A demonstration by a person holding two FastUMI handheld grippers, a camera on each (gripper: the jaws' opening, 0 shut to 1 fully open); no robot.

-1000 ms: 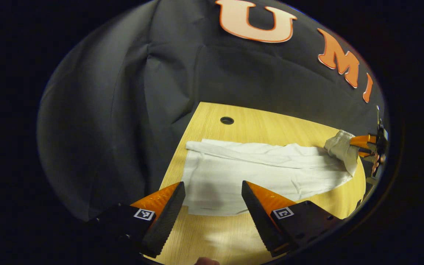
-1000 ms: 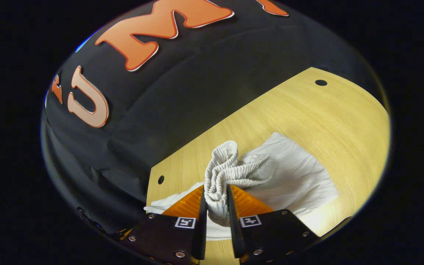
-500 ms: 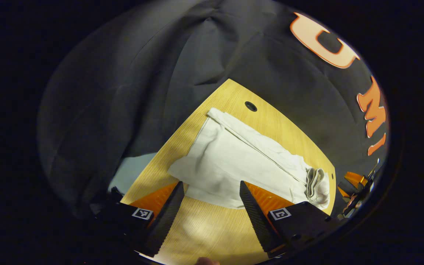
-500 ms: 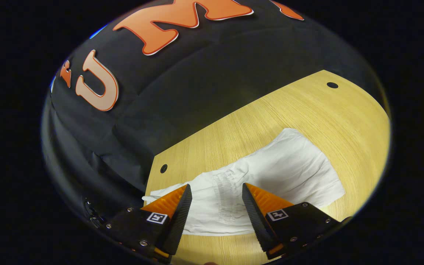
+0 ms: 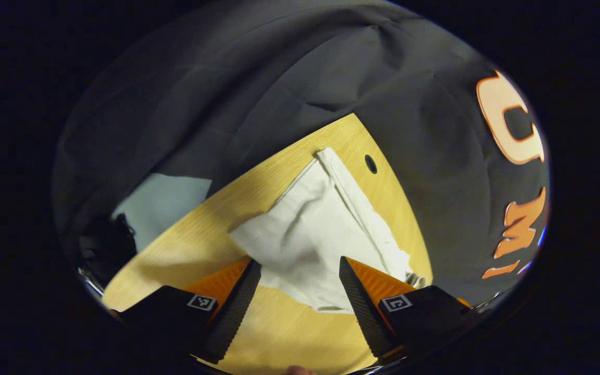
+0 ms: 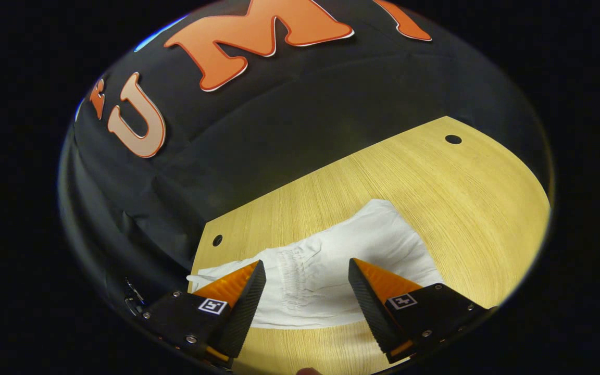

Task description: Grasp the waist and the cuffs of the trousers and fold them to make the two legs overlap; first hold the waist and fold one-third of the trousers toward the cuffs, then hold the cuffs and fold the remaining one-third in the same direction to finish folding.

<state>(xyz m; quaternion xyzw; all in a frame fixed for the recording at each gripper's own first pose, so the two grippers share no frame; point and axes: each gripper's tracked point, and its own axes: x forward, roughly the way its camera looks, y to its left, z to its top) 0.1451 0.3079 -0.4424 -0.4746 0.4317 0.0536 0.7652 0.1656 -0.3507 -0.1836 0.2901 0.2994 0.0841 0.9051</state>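
White trousers lie flat on the wooden table, folded lengthwise with the waist part laid back over the legs. In the left gripper view the cuff end is nearest, and my left gripper hovers open just above its near edge. In the right gripper view the trousers show their gathered elastic waistband lying flat between the fingers. My right gripper stands open over that waistband, holding nothing.
The table has small round holes near its far corners. Black cloth walls close in behind the table. A pale patch of floor shows past the table's left edge. Bare wood lies to the right of the trousers.
My right gripper let go of the bunched waistband, which now lies flat on the legs, and stands open. My left gripper swung round toward the cuff end, staying open.
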